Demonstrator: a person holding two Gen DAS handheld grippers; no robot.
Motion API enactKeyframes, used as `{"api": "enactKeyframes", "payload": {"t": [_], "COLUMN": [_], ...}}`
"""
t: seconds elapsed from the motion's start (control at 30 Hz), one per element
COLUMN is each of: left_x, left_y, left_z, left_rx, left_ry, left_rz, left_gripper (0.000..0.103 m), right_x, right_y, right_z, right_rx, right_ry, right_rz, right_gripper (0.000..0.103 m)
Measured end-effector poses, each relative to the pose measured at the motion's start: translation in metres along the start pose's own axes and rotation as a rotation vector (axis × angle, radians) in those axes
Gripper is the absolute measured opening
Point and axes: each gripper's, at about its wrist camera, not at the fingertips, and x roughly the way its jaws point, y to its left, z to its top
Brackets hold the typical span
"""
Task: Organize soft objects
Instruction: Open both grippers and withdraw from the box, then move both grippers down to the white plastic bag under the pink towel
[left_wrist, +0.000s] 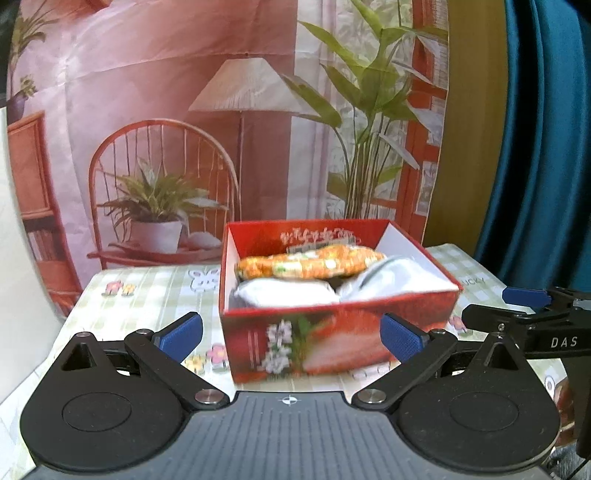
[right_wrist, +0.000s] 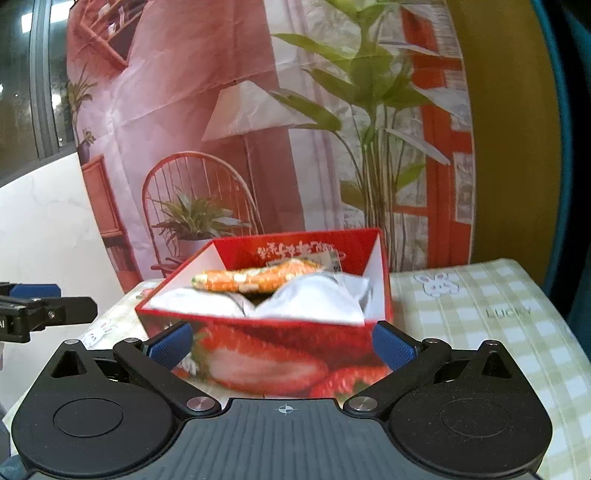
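A red strawberry-print box (left_wrist: 332, 332) (right_wrist: 266, 354) stands on the checked tablecloth. Inside lie an orange patterned packet (left_wrist: 310, 266) (right_wrist: 255, 280) at the back and two white soft packs (left_wrist: 288, 291) (right_wrist: 314, 299) in front. My left gripper (left_wrist: 291, 336) is open and empty, its blue pads either side of the box's near wall, a little in front of it. My right gripper (right_wrist: 282, 345) is open and empty, likewise spread before the box's near wall. The right gripper's fingers (left_wrist: 524, 297) show at the right edge of the left wrist view.
A green checked tablecloth (right_wrist: 480, 314) with rabbit prints covers the table. A printed room backdrop (left_wrist: 221, 129) hangs just behind the box. A teal curtain (left_wrist: 546, 147) hangs at the right. The left gripper's fingers (right_wrist: 37, 306) show at the left edge of the right wrist view.
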Motion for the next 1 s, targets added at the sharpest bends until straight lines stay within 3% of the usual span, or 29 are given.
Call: {"api": "enactKeyframes", "payload": {"t": [0.17, 0.33, 0.57, 0.8, 1.0], "left_x": [-0.009, -0.013, -0.011, -0.002, 0.003], "left_y": [-0.001, -0.002, 0.001, 0.002, 0.001], "left_z": [-0.025, -0.051, -0.071, -0.092, -0.099], "left_rx": [-0.01, -0.033, -0.04, -0.074, -0.077], "left_ry": [0.021, 0.043, 0.069, 0.178, 0.236], "left_rz": [-0.002, 0.004, 0.04, 0.021, 0.003], "left_gripper": [0.103, 0.103, 0.103, 0.103, 0.103], "right_x": [-0.014, -0.028, -0.032, -0.03, -0.027], "right_y": [0.001, 0.006, 0.017, 0.017, 0.019], "right_z": [-0.024, -0.048, -0.071, -0.089, -0.099], "right_rx": [-0.034, -0.065, -0.107, -0.095, -0.108], "right_ry": [0.003, 0.018, 0.065, 0.132, 0.154], "right_rz": [-0.021, 0.045, 0.033, 0.057, 0.008], "right_gripper": [0.103, 0.103, 0.103, 0.103, 0.103]}}
